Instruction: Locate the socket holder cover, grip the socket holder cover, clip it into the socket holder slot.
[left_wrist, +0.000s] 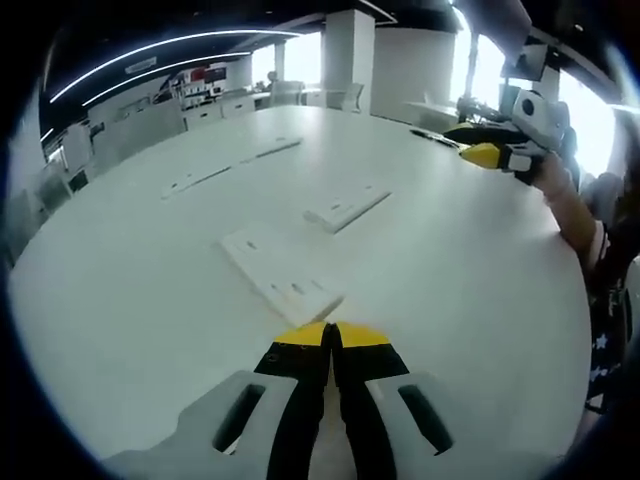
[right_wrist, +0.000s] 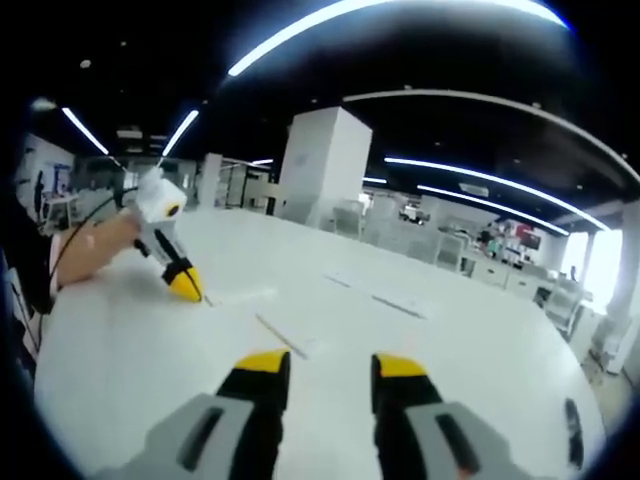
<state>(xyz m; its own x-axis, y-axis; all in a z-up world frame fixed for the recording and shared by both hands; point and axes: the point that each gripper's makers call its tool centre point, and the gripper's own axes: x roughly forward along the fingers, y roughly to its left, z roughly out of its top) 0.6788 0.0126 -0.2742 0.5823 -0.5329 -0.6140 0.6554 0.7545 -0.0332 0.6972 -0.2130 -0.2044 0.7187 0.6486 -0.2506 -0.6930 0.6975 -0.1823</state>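
Several flat white plastic parts lie on the white table (left_wrist: 130, 300). The nearest, a long white plate (left_wrist: 285, 275), ends just in front of my left gripper (left_wrist: 330, 335), whose yellow-tipped jaws are pressed together with nothing visible between them. A shorter white piece (left_wrist: 345, 208) lies beyond it. My right gripper (right_wrist: 331, 366) hovers above the table with its jaws apart and empty. The right gripper view has the left gripper (right_wrist: 185, 280), held by a hand, tip down on the table next to a white plate (right_wrist: 240, 297). The right gripper (left_wrist: 485, 150) hangs at the table's far right.
Two thin white strips (left_wrist: 200, 180) (left_wrist: 275, 148) lie farther back on the table; strips (right_wrist: 285, 338) (right_wrist: 400, 305) also lie ahead of the right gripper. A person's arm (left_wrist: 570, 205) reaches over the table's right edge. Desks, chairs and a white pillar (right_wrist: 320, 165) stand beyond.
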